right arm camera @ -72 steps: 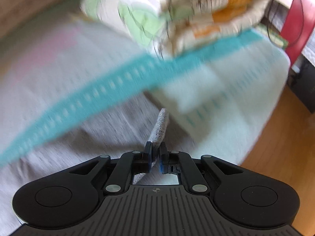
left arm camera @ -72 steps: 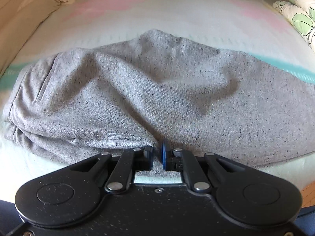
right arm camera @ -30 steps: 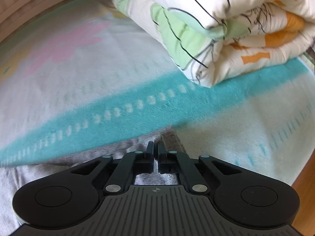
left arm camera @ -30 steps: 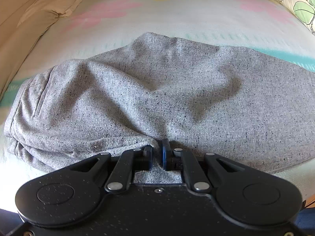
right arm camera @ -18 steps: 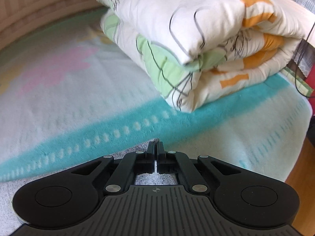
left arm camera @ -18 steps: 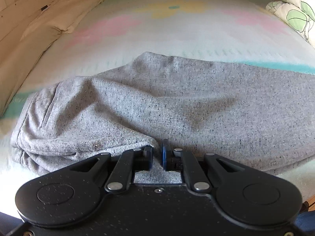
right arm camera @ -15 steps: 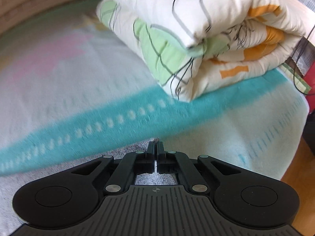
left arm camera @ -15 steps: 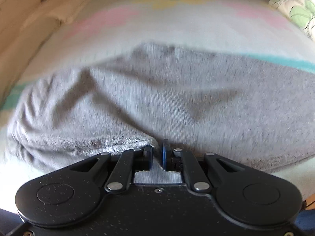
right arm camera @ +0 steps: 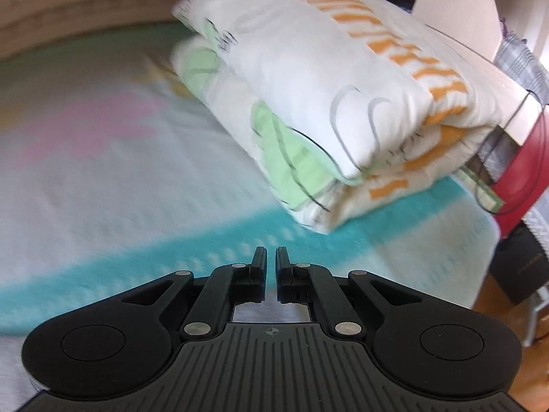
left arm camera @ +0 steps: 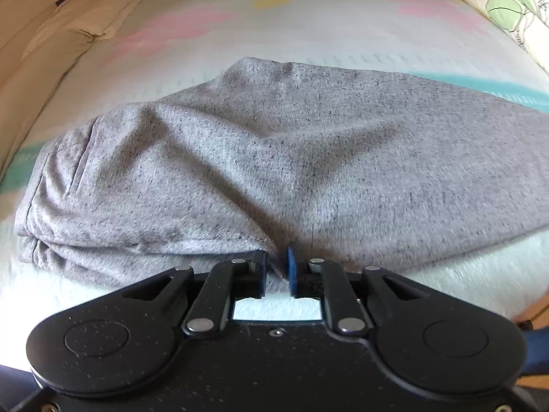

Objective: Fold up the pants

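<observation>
Grey speckled pants (left arm camera: 274, 144) lie folded lengthwise across the bed, waist end at the left, the legs running off to the right. My left gripper (left arm camera: 276, 261) is at their near edge with its jaws opening. A small fold of grey cloth still sits loosely in the gap, and white bedding shows just behind the pads. My right gripper (right arm camera: 271, 257) hangs over the teal stripe with its jaws opening a narrow gap and nothing between them. The pants are hidden under its body in the right wrist view.
A folded white quilt (right arm camera: 326, 103) with green and orange print lies ahead of the right gripper and shows as the quilt (left arm camera: 507, 3) at the far right. Beige pillows (left arm camera: 85, 17) line the left. The bed edge, wooden floor (right arm camera: 487, 305) and a red object (right arm camera: 521, 185) are to the right.
The right gripper let go of the pant-leg end, parted its jaws and rose, tipping up towards the quilt. The left jaws widened and the cloth slipped partway out of them.
</observation>
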